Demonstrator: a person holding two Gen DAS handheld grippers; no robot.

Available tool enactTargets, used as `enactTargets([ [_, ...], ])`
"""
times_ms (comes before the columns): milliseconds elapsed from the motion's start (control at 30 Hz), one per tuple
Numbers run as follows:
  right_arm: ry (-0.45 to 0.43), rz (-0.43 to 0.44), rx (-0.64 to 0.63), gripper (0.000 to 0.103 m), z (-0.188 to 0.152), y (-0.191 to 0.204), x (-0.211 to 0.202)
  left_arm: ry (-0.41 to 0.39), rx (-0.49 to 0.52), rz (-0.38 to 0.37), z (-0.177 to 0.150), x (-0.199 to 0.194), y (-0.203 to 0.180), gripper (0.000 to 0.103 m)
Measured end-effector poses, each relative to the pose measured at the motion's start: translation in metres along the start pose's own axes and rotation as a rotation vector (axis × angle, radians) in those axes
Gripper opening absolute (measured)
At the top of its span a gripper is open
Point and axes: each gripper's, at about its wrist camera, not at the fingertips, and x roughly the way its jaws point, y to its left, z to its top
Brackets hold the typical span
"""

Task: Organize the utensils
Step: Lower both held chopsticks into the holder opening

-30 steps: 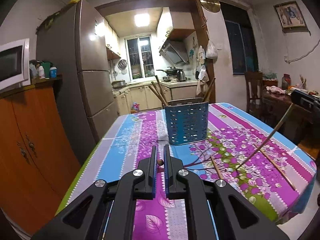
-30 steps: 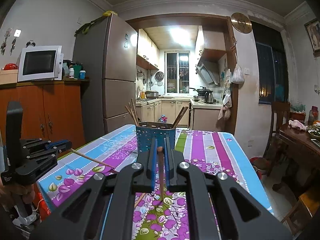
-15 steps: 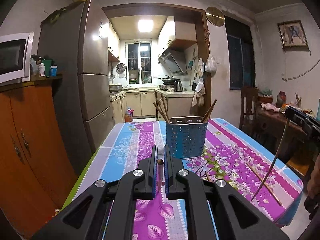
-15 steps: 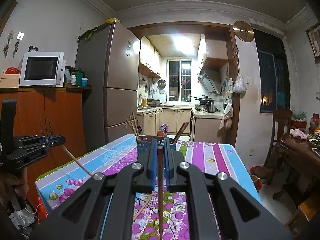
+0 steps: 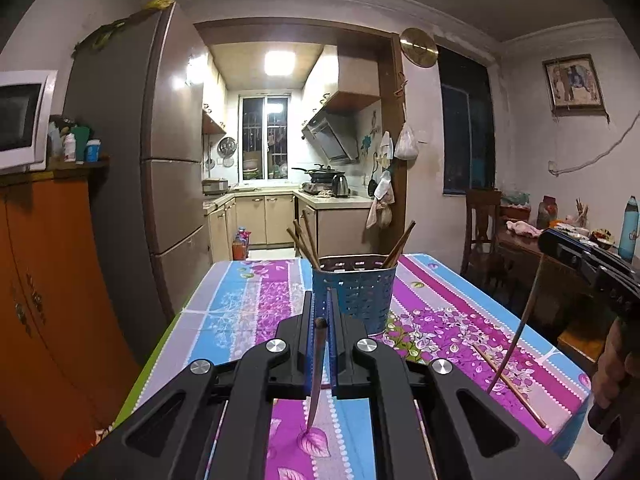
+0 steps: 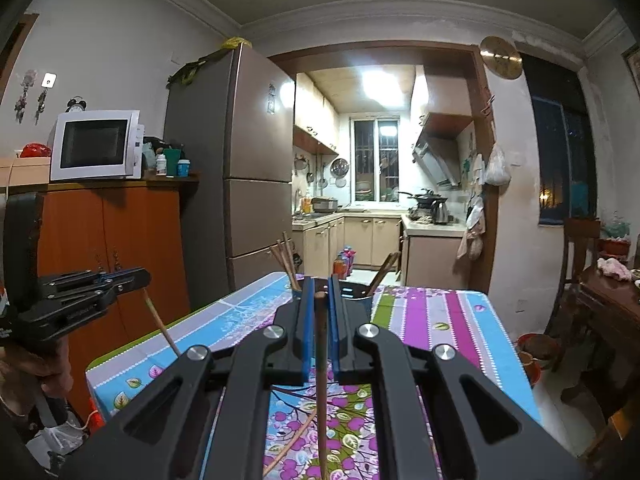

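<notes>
Left fingers (image 5: 319, 312): you have them pinched shut on a chopstick (image 5: 316, 372), gripped near its top end.
Left stick axis: it hangs almost straight down, its tip low over the table (image 5: 240, 308).
Right fingers (image 6: 320, 300): clamped shut on a second chopstick (image 6: 321, 380), also held near its top and hanging nearly upright.
Holder (image 5: 354, 296): the blue perforated holder stands upright on the table, straight ahead of your left fingers and beyond them; from your right it sits dead ahead, mostly hidden behind the fingers.
Holder contents: several chopsticks already lean inside it.
Loose stick (image 5: 508, 382): one more lies flat on the table, to the right of the holder and nearer you.
Nearer hand: judged from both views, the two look about equally near to the holder; I cannot tell which is nearer.
Key relation: the holder's mouth sits higher than both hanging tips, so each tip likely has to clear the rim before you lower.
</notes>
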Motion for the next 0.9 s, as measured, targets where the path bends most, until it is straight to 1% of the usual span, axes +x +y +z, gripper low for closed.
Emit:
enactTargets([
  [133, 0.013, 0.032, 0.005, 0.005, 0.007, -0.002, 0.015, -0.011, 0.001, -0.039, 0.013, 0.01, -0.002, 0.007],
  [200, 0.013, 0.043, 0.006, 0.005, 0.011, -0.003, 0.021, -0.034, 0.016, -0.047, 0.023, 0.013, -0.005, 0.007],
  [333, -0.003, 0.061, 0.001, 0.005, 0.024, -0.003, 0.03, -0.078, 0.05, -0.062, 0.042, 0.02, -0.013, 0.007],
  [433, -0.013, 0.072, 0.001, 0.005, 0.03, -0.003, 0.036, -0.087, 0.063, -0.079, 0.052, 0.032, -0.019, 0.007],
  [500, -0.015, 0.075, 0.001, 0.005, 0.032, -0.004, 0.038, -0.081, 0.053, -0.103, 0.055, 0.038, -0.02, 0.007],
  [667, -0.011, 0.074, 0.004, 0.005, 0.033, -0.006, 0.042, -0.077, 0.038, -0.121, 0.058, 0.049, -0.023, 0.007],
  [900, -0.006, 0.075, 0.011, 0.005, 0.035, -0.01, 0.045, -0.093, 0.047, -0.138, 0.064, 0.054, -0.029, 0.007],
])
